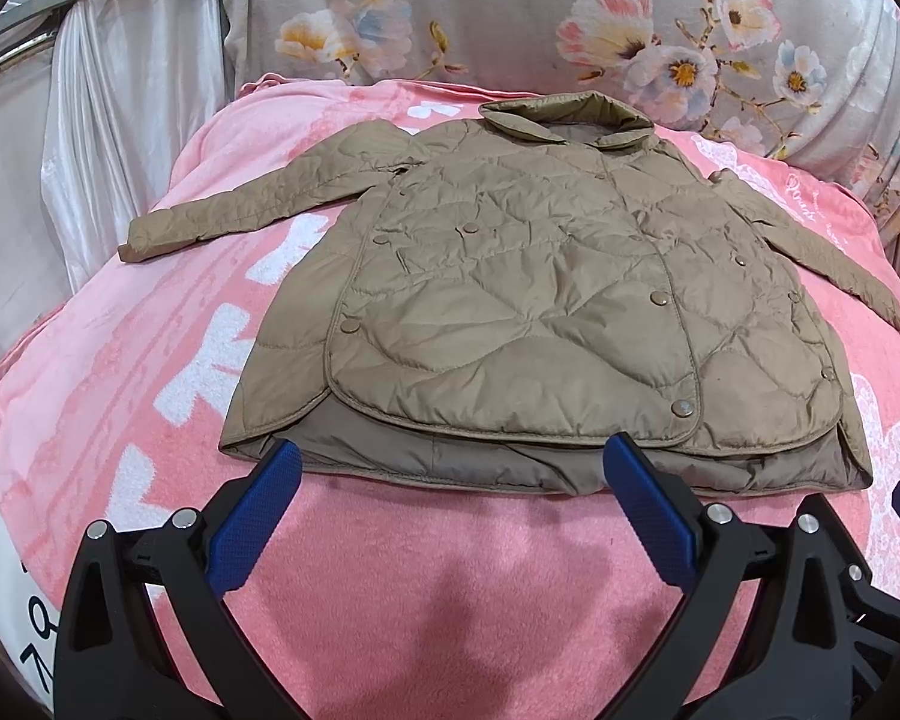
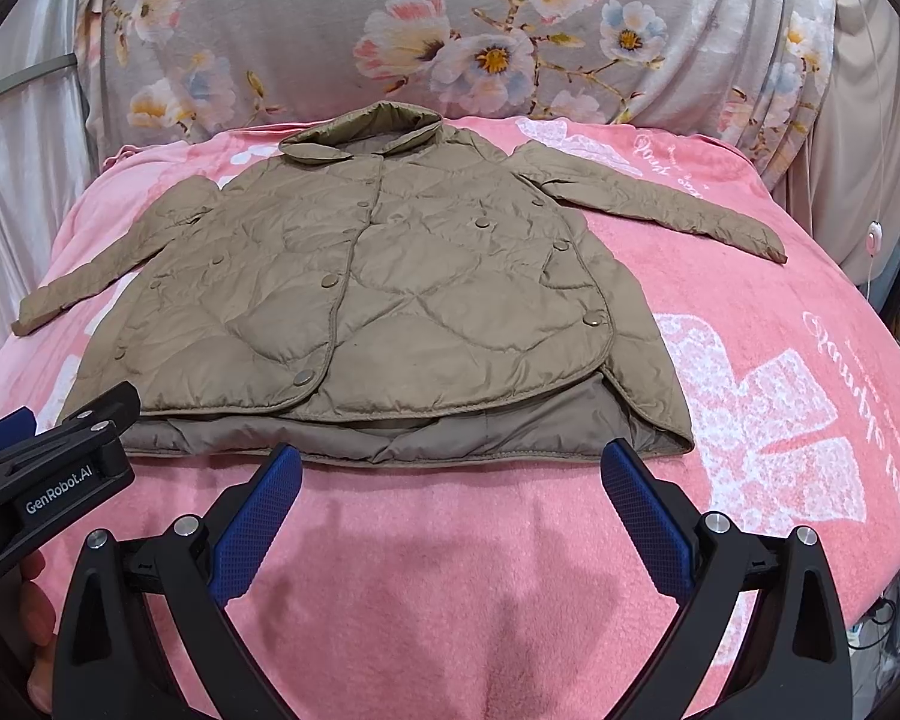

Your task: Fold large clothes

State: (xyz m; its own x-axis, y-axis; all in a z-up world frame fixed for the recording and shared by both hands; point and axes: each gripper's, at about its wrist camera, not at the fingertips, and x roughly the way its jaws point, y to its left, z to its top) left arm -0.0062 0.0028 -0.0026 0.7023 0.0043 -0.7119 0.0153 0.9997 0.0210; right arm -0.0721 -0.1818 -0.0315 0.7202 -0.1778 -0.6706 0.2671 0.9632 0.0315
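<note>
Tan quilted jacket (image 1: 498, 294) lay flat, front up and snapped shut, on the pink blanket (image 1: 390, 588), collar away from the camera in the left wrist view. The left gripper (image 1: 450, 498) hung released and empty just short of the jacket's hem. From the right wrist, the right gripper (image 2: 450, 498) was likewise spread wide before the hem, sleeves splayed outward. Slippery padded fabric could slide from a shallow pinch, and the loose lining might bunch.

quilted, faintly shiny jacket (image 1: 510, 300) on fuzzy fleece blanket (image 1: 420, 588)
</note>
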